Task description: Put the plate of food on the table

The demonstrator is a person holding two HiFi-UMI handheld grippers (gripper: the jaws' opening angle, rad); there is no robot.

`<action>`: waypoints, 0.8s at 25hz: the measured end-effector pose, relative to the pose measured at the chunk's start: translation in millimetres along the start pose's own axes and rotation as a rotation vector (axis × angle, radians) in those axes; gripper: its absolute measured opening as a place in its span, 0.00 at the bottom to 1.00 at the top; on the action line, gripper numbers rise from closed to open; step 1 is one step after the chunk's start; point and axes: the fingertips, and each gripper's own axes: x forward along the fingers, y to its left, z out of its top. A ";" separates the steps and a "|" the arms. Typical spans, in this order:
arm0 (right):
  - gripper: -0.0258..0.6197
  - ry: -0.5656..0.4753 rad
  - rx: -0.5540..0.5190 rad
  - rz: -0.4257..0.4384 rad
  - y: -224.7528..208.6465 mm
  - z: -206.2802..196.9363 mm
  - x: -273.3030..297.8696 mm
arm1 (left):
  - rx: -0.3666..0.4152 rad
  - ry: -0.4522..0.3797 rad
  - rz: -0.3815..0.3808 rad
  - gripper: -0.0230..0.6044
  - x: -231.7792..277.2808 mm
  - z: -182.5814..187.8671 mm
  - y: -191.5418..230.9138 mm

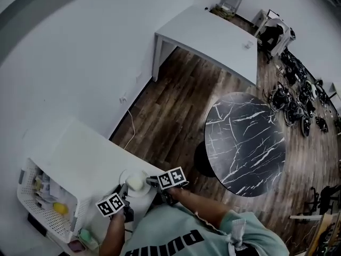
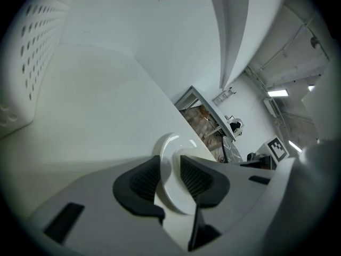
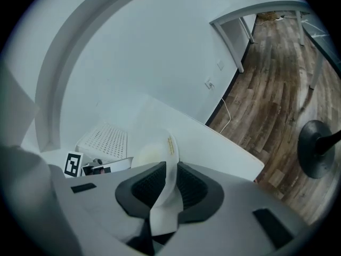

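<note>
A: In the head view we're losing the near rim of the plate (image 1: 124, 176) under the left gripper (image 1: 124, 188) and right gripper (image 1: 149, 181).
B: And we're struggling to name the pale food (image 1: 135, 182): too small.
A: In the left gripper view the pads (image 2: 139, 183) are hiding the rim's lower part.
B: We're seeing the contents of the basket (image 1: 31, 197) only as tiny blobs, the floor clutter (image 1: 298, 103) likewise, and the bottom edge is cutting off the shirt (image 1: 178, 234).

You have on hand: one plate (image 1: 128, 174) of food; two grippers, left gripper (image 1: 124, 190) and right gripper (image 1: 152, 181); two white tables, near table (image 1: 85, 153) and far table (image 1: 213, 36); one black marble table (image 1: 245, 143); one perforated basket (image 1: 33, 197).
</note>
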 end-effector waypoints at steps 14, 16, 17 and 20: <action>0.10 -0.029 0.033 0.011 16.0 -4.6 -3.1 | -0.140 -0.003 -0.050 0.11 -17.4 0.4 15.2; 0.10 -0.046 0.031 0.007 18.5 -3.7 -8.1 | -0.145 -0.007 -0.066 0.11 -19.8 0.4 11.3; 0.10 -0.056 0.029 0.004 19.5 -3.3 -11.3 | -0.147 -0.009 -0.075 0.11 -20.7 0.2 8.6; 0.10 -0.090 0.027 -0.004 22.7 -2.5 -22.4 | -0.144 -0.017 -0.106 0.11 -23.2 1.1 -0.5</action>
